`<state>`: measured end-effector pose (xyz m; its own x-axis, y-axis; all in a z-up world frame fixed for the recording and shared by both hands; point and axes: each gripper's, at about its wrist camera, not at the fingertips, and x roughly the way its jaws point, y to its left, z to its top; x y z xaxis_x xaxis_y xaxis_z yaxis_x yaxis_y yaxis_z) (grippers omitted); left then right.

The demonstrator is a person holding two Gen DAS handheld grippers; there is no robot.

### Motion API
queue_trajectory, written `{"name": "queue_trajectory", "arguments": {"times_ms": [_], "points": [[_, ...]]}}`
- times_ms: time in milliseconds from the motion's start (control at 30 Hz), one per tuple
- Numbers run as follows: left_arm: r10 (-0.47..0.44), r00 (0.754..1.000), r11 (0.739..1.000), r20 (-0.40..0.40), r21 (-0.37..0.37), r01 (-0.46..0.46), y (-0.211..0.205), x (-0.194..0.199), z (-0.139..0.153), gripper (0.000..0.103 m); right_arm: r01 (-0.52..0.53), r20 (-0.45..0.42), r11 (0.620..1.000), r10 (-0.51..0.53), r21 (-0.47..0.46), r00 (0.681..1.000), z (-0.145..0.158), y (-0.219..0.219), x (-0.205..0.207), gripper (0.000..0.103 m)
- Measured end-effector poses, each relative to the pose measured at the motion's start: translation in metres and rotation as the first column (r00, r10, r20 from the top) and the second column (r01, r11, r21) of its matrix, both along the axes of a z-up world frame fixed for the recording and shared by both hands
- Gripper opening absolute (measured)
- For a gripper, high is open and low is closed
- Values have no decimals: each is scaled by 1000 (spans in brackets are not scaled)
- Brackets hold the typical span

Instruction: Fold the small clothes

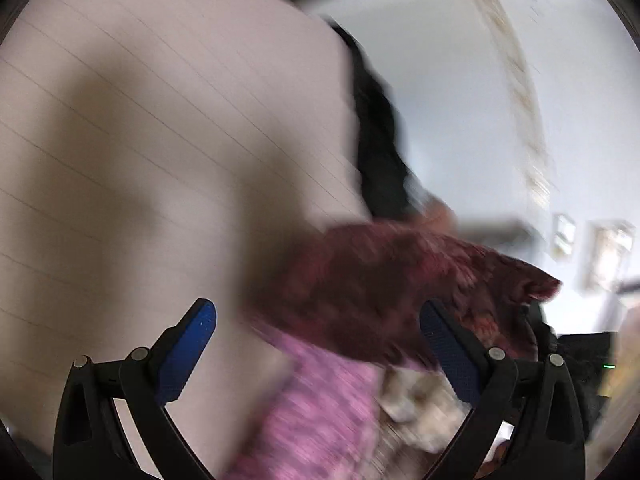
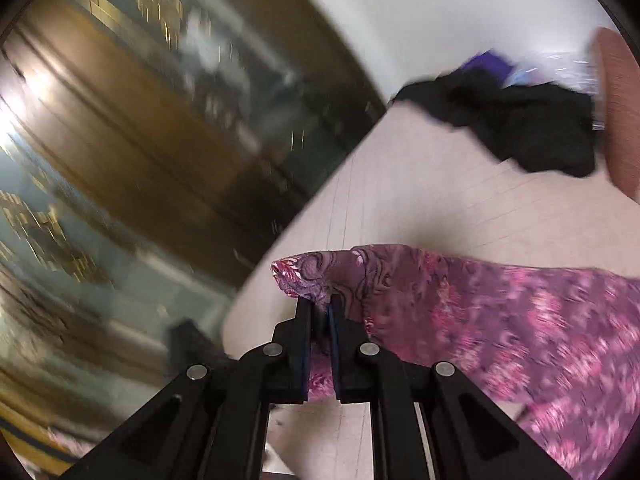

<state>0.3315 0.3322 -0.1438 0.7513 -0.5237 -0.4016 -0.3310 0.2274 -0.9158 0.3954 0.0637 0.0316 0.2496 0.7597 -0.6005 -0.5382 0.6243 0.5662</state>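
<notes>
Left wrist cam: rides behind its gripper [image 1: 318,328], looks fwd and slightly down, close over pale lined surface [image 1: 140,140]. Right wrist cam: same mount behind its gripper [image 2: 321,304], tilted down, close. Shared: surface, pink patterned cloth [image 2: 500,320], black cloth [image 2: 520,128].

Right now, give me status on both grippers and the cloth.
Right gripper clamped on pink patterned cloth. Left gripper open, empty. Black garment lying beyond.

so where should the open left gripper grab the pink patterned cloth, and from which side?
Judgement: take the cloth at the free edge opposite the corner pinched by the right gripper. Left gripper stands open just above it; come from above along the cloth. Blurred view, exact hem unclear.
</notes>
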Motion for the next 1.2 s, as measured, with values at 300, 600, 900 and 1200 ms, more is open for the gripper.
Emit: {"name": "queue_trajectory", "arguments": {"times_ms": [300,600,900,1200], "points": [[-171,983,895,59,-407,180,-111,31,-48,101,246,-25,955,-245,163,969,-3,-137,-75,9],[-152,977,925,-147,-369,88,-169,44,-84,1,391,-146,897,-367,206,919,-71,-239,-100,9],[-315,948,949,52,15,315,-224,56,57,2,384,-79,864,-379,325,922,-57,-336,-120,9],[-507,856,858,-101,40,513,-318,8,-21,2,529,-75,793,-534,301,842,-90,-406,-224,9]]}}
